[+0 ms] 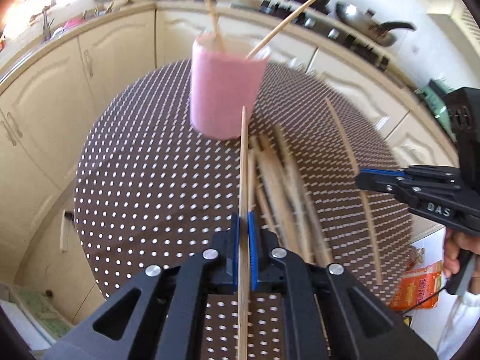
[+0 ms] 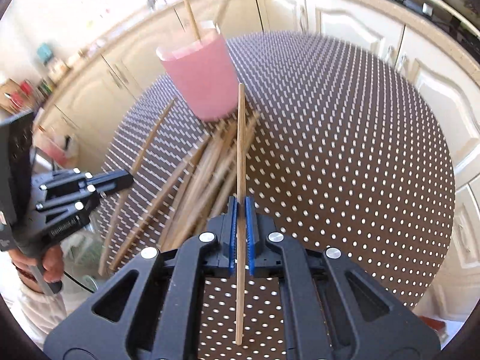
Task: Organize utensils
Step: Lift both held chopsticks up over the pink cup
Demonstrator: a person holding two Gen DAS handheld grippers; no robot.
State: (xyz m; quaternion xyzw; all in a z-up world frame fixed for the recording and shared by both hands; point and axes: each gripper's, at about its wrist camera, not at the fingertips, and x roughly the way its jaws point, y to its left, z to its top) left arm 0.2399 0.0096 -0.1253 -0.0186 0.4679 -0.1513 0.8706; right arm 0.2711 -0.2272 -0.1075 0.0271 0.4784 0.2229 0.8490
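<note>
A pink cup [image 1: 225, 90] [image 2: 201, 81] stands on the round dotted table [image 1: 150, 180] [image 2: 345, 165] with two chopsticks leaning in it. A pile of wooden chopsticks [image 1: 285, 195] [image 2: 204, 180] lies just in front of the cup. My left gripper [image 1: 243, 219] [image 2: 132, 177] is shut on one chopstick [image 1: 243, 156] that points toward the cup. My right gripper [image 2: 241, 210] [image 1: 360, 177] is shut on another chopstick [image 2: 241, 138] [image 1: 345, 138]. Both held sticks hang above the pile.
Cream kitchen cabinets [image 1: 114, 60] [image 2: 345, 21] curve around the table. A stove with pots and a frying pan [image 1: 384, 30] sits at the back right. An orange packet [image 1: 420, 288] lies beyond the table's right edge. A person's hand [image 1: 453, 255] [image 2: 51, 264] holds each gripper's handle.
</note>
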